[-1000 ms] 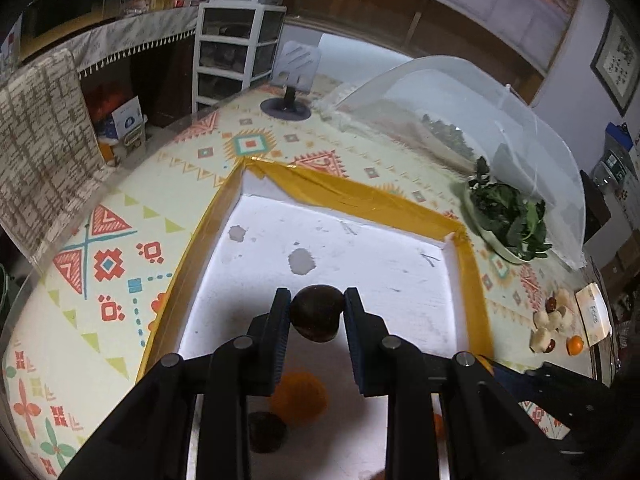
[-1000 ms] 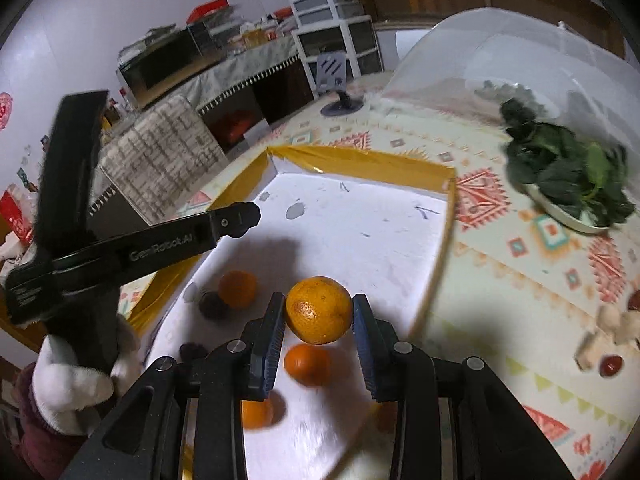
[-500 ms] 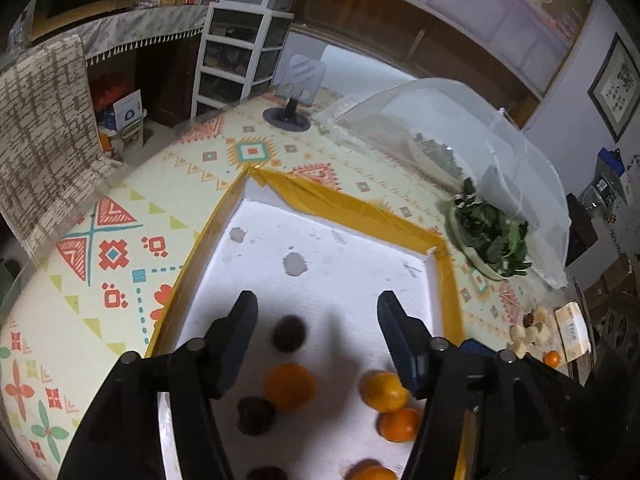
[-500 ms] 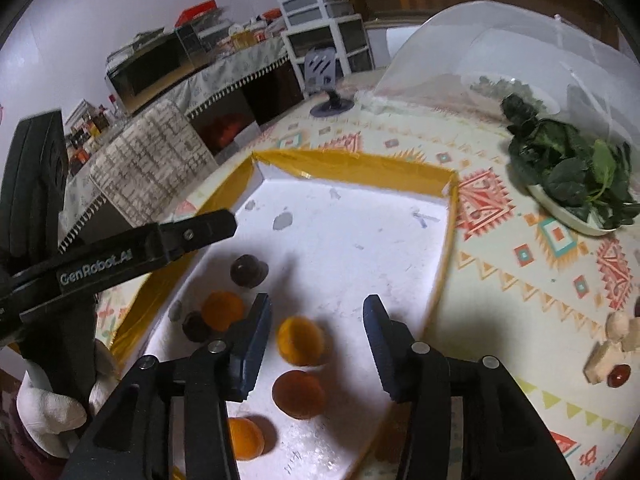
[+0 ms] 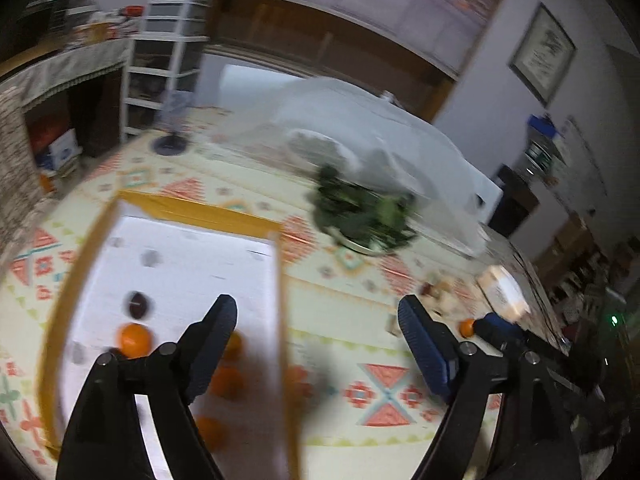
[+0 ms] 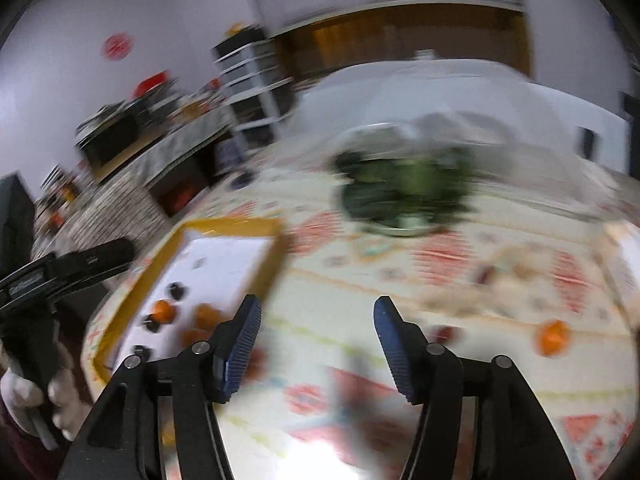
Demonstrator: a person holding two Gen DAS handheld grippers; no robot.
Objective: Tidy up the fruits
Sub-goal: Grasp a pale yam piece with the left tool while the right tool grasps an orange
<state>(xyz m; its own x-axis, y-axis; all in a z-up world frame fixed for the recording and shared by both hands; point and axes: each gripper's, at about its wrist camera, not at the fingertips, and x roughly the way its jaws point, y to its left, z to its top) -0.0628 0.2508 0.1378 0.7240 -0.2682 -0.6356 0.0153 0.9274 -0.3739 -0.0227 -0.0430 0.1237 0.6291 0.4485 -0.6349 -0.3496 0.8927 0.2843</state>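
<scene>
A white tray with a yellow rim (image 5: 200,210) lies on the patterned tablecloth and holds several oranges (image 5: 134,338) and dark round fruits (image 5: 138,304). My left gripper (image 5: 316,320) hangs above the tray's right edge, its jaws opening with nothing between them. My right gripper (image 6: 316,320) is over the cloth to the right of the tray (image 6: 232,224), jaws also opening and empty. One orange (image 6: 554,336) lies loose on the cloth at the right, near small pale and dark pieces (image 6: 492,276). Both views are motion-blurred.
A plate of dark leafy greens (image 5: 360,212) stands behind the tray under the edge of a clear mesh food cover (image 5: 360,120). A small box (image 5: 502,292) sits at the right table edge. A gloved hand (image 6: 24,396) holds the left gripper.
Both grippers let go of their fruits, a dark one from the left and an orange from the right, which now lie in the tray. Both jaws widened and swung right and upward.
</scene>
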